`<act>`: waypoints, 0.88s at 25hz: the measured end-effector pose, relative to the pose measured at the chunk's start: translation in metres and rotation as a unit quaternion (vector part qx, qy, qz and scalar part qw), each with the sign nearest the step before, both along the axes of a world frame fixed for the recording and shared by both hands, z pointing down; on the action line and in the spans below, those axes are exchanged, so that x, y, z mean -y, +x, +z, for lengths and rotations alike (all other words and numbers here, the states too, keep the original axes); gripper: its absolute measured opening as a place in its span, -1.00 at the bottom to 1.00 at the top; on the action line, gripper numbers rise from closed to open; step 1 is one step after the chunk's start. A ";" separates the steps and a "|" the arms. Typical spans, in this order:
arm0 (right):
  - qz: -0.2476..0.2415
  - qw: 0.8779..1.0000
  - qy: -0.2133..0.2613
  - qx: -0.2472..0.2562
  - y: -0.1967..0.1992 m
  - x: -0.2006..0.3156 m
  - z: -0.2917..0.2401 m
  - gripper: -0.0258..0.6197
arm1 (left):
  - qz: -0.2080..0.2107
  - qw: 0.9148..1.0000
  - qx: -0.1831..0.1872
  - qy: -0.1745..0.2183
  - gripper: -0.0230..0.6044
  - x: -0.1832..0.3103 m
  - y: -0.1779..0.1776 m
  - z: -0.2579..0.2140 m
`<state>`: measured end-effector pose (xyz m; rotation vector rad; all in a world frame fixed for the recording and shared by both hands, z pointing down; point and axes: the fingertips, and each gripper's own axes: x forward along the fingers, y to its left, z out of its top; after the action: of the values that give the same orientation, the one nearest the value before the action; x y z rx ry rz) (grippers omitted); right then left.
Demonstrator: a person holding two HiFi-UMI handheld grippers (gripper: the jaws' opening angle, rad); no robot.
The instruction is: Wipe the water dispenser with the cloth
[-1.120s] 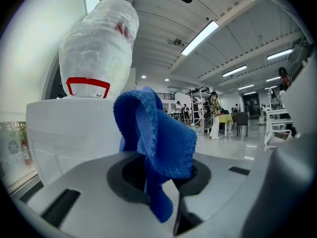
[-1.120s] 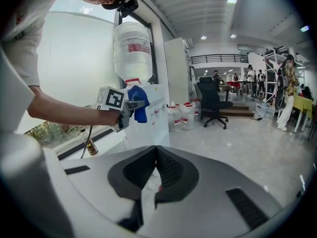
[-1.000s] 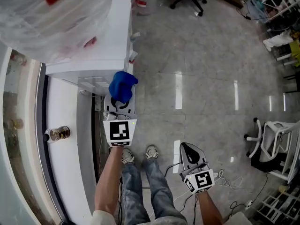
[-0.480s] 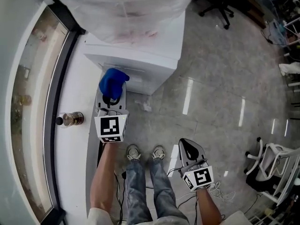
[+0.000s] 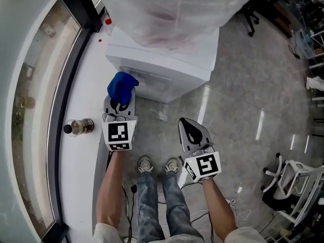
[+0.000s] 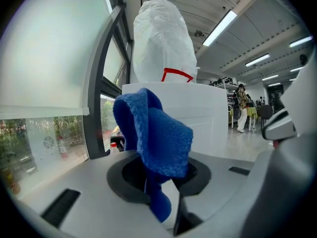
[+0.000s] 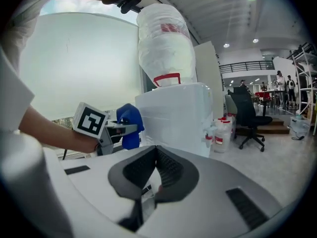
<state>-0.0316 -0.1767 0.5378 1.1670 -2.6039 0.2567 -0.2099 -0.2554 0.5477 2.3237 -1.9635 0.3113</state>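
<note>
The water dispenser (image 5: 163, 67), a white box-shaped cabinet, is seen beside the white window ledge (image 5: 83, 171), and a large bottle wrapped in clear plastic (image 5: 167, 9) is seated on top of it. The left gripper (image 5: 120, 107) is held out towards the cabinet's near face, and its jaws are closed tight on the lower folds of the blue cloth (image 6: 158, 143), so that most of the fabric is left bunched and free above the tips. The cloth is thus placed just in front of the dispenser, close to its lower edge, though whether contact is made cannot be settled from any view. The right gripper (image 5: 190, 129) is held lower and apart from the cabinet, its pads are brought together, and nothing is seen between them. A small bottle (image 5: 78, 127) is lying on its side on the ledge, near the left gripper. The cloth is judged to be light, soft and fleecy: it is likely to be folded and flattened readily under pressure and to be dragged out of a shallow pinch, so a deep hold on the gathered end is best kept while the free bunch is pressed against the smooth, stiff panel
</note>
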 end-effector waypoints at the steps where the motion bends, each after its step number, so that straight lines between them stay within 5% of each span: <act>1: -0.002 1.000 0.004 0.003 -0.004 0.005 -0.003 -0.87 | 0.000 1.000 0.000 0.000 -0.61 0.000 0.000 0.001; 13: -0.002 1.000 0.003 0.003 0.000 0.006 0.002 -0.87 | -0.051 0.998 -0.005 -0.024 -0.61 0.009 -0.048 0.035; 22: 0.011 1.000 0.010 0.001 0.035 0.009 0.001 -0.87 | -0.026 0.999 0.009 -0.032 -0.61 0.022 -0.011 0.048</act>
<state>0.0032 -0.1855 0.5388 1.2035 -2.6027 0.2379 -0.2204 -0.2774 0.5957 2.2341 -1.9880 0.3866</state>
